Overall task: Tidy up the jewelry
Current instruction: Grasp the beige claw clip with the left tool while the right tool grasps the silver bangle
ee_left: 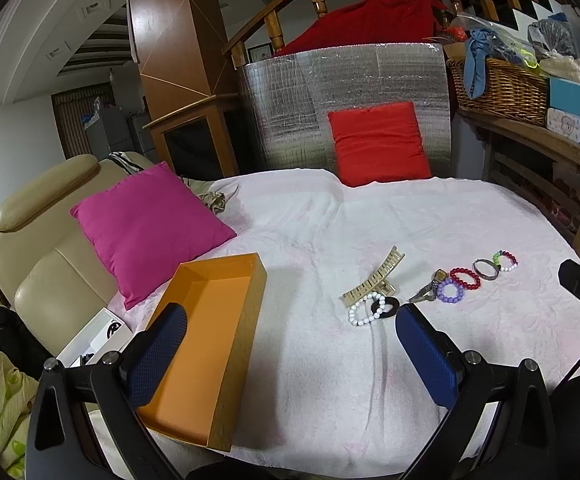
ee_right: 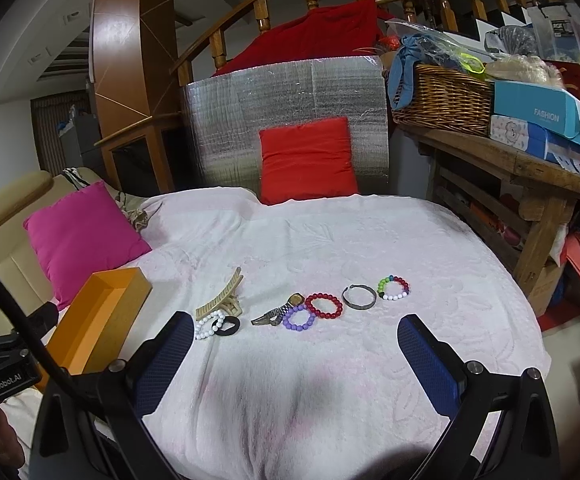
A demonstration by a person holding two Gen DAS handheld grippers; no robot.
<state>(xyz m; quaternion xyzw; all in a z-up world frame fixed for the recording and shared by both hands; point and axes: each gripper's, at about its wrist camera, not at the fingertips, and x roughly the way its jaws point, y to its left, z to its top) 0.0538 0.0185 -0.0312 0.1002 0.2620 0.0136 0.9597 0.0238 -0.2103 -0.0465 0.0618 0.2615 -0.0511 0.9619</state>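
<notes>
Jaws of both grippers stood apart, empty. We logged left gripper [ee_left: 290,344] over orange box [ee_left: 210,320] edge; right gripper [ee_right: 295,344] short of bracelet row [ee_right: 323,306] on white blanket [ee_right: 329,240].

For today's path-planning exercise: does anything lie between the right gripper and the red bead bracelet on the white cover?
Nothing visible does. The right gripper is open above bare white cover, and the red bead bracelet lies just ahead. The purple bracelet touches its left side, beside the path, not across it.

home living room | sofa [ee_left: 46,240] | staircase railing [ee_right: 266,12] | cushions [ee_left: 150,228]
</notes>
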